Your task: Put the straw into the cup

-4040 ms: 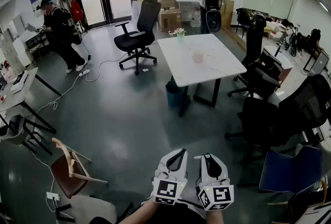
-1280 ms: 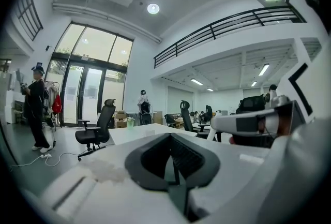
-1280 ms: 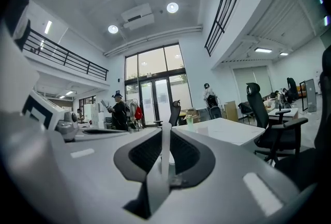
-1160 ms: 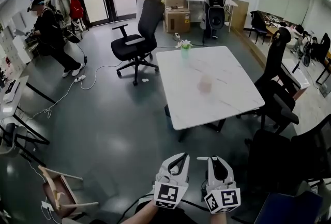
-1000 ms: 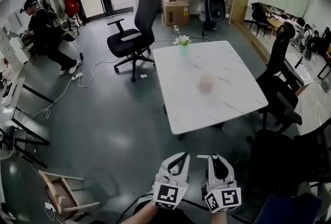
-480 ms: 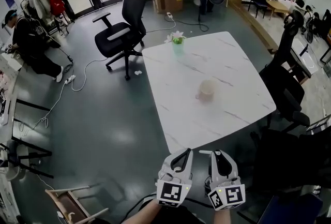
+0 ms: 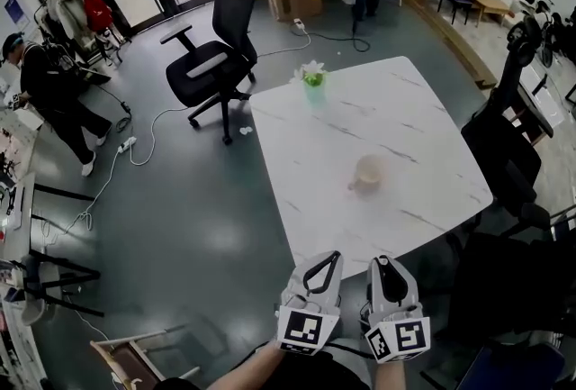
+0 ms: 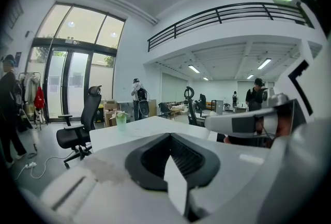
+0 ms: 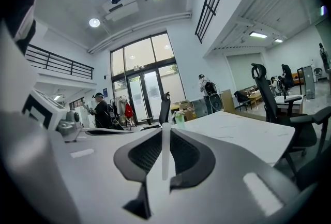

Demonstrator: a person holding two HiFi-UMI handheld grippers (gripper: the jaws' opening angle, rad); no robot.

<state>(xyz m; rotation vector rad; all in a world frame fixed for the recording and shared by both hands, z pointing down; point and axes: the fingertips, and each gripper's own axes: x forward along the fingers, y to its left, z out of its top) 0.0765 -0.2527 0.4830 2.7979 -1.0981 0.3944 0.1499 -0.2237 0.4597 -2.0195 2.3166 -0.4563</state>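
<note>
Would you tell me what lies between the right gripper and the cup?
Only bare table. In the head view, nothing stands between the right gripper and the cup.

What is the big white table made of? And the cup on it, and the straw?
Table: white with grey veins and a soft sheen, so marble or a marble-look top; the pictures can't tell which.
Cup: pale beige and dull, maybe ceramic or paper; too blurred to be sure.
Straw: thin, smooth, plain white, probably plastic or paper.
</note>
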